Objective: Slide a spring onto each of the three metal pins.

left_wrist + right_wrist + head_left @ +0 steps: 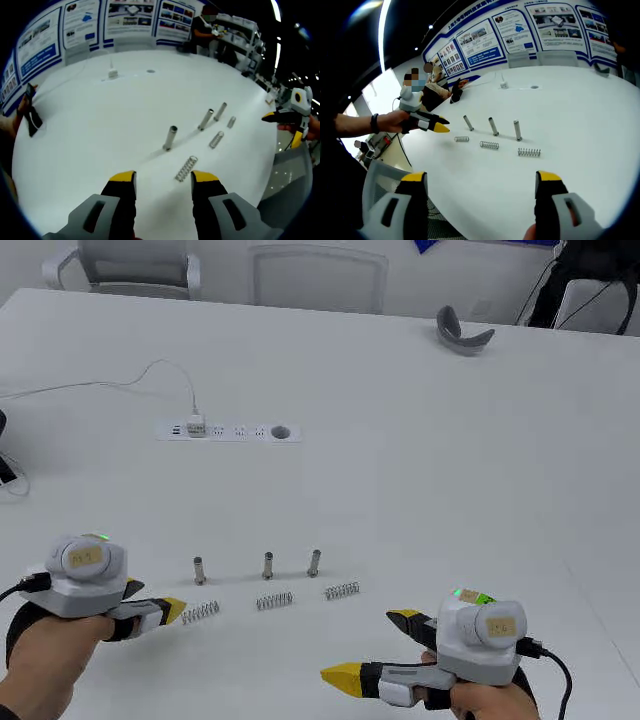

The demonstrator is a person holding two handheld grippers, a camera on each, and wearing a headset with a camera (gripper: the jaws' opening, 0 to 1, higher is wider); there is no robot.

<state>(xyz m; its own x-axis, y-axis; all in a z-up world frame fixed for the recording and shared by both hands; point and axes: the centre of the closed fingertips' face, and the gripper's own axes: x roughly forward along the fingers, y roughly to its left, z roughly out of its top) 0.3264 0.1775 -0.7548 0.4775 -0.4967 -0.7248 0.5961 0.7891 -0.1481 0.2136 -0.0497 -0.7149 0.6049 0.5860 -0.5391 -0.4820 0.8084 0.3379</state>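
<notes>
Three short metal pins [199,570] [267,565] [314,562] stand upright in a row on the white table. In front of each lies a spring [200,612] [274,600] [342,590], flat and loose. My left gripper [155,602] is open, low at the left, with its yellow tip close to the left spring [186,168], which lies just ahead of the jaws. My right gripper [372,647] is wide open at the front right, holding nothing, a short way back from the right spring [529,152] and the pins [493,126].
A white power strip [228,430] with a plug and cable lies behind the pins. A grey curved object [463,332] rests at the far right. Chairs [318,275] line the far edge. A dark object [5,468] sits at the left edge.
</notes>
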